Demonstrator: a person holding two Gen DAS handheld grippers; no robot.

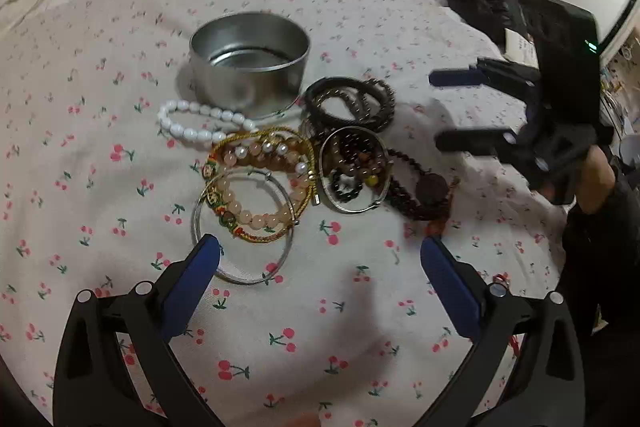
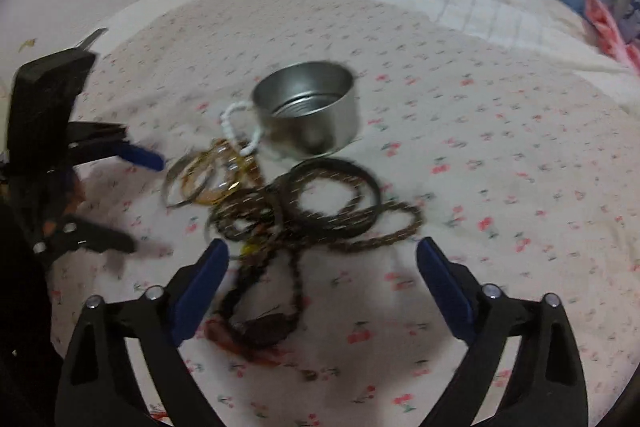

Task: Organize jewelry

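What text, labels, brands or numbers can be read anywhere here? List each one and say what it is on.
No text can be read in either view.
White label on the black device: dark marks, too small and blurred to read.
Metal tin: bare, no print visible.
Bracelets: no lettering visible.
Bedsheet: cherry pattern only, no words.

A round, shiny metal tin [image 1: 250, 65] stands upright and open on a bed covered by a cherry-print sheet [image 1: 100, 187]; nothing is visible inside it. Just in front of it lies a tangle of bracelets. A white bead bracelet [image 1: 200, 123] touches the tin's base. Beside it overlap gold cord and peach bead bracelets [image 1: 260, 187], a thin silver bangle [image 1: 240, 227], dark bead loops [image 1: 352, 105] and a brown bead strand [image 1: 416, 195].
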